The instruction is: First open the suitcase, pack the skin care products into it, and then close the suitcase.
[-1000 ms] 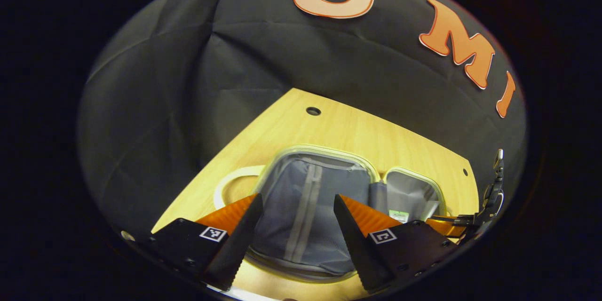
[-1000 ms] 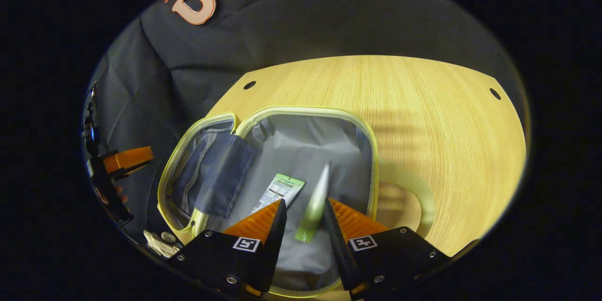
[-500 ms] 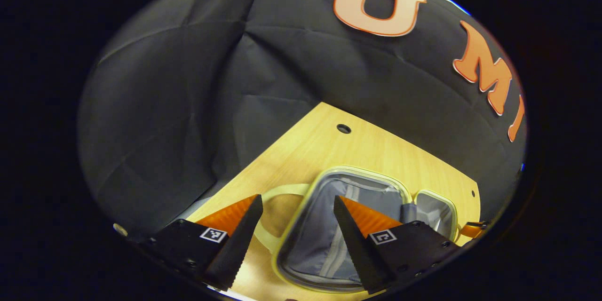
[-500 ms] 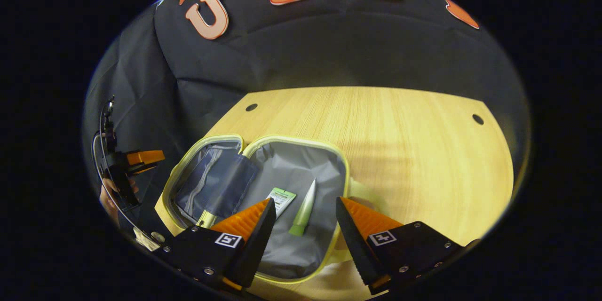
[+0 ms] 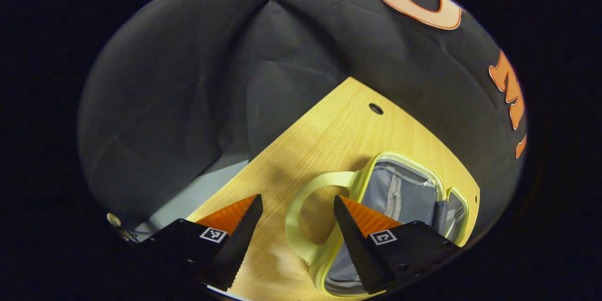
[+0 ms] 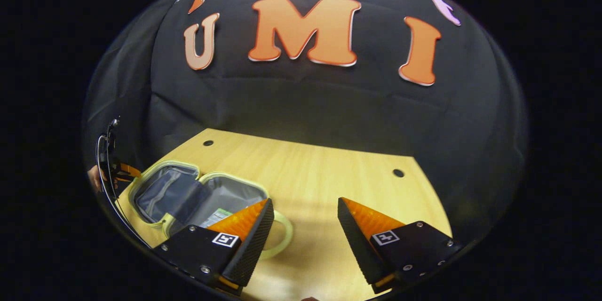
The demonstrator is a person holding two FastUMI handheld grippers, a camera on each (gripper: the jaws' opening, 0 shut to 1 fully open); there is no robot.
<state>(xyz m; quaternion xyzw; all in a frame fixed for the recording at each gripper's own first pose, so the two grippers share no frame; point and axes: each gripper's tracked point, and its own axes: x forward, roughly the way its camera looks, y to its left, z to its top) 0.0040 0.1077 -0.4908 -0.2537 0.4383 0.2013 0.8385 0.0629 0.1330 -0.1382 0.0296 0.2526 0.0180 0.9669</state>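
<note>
While the suitcase (image 6: 188, 197) lies opened flat on the wooden table (image 6: 329, 169), both of its pale yellow-green rimmed halves face upward with their grey fabric lining exposed. In the right gripper view it sits at the near left part of the table, and a light paper tag or packet (image 6: 217, 217) lies in the half nearer the right gripper, partly hidden behind that gripper's left finger. The far-left half carries a grey zipped lining panel (image 6: 162, 191). A curved yellow-green handle (image 6: 282, 237) projects from the suitcase's right side and rests on the table top.

In the left gripper view the suitcase (image 5: 404, 197) lies to the right, with its other handle loop (image 5: 301, 216) projecting toward the left onto bare wood. The left gripper (image 5: 297, 204) is held above the table with its fingers set wide apart and nothing between them; the handle loop appears in the gap between the fingers, and contact cannot be determined.

The right gripper (image 6: 305, 207) is positioned over bare table to the right of the suitcase, fingers spread wide, gripping nothing. At the far left edge of the right gripper view, the other gripper (image 6: 113, 169) appears beside the suitcase. Round holes (image 6: 398, 172) mark the table's far corners. Black cloth forms the booth wall (image 6: 305, 103) behind the table.
</note>
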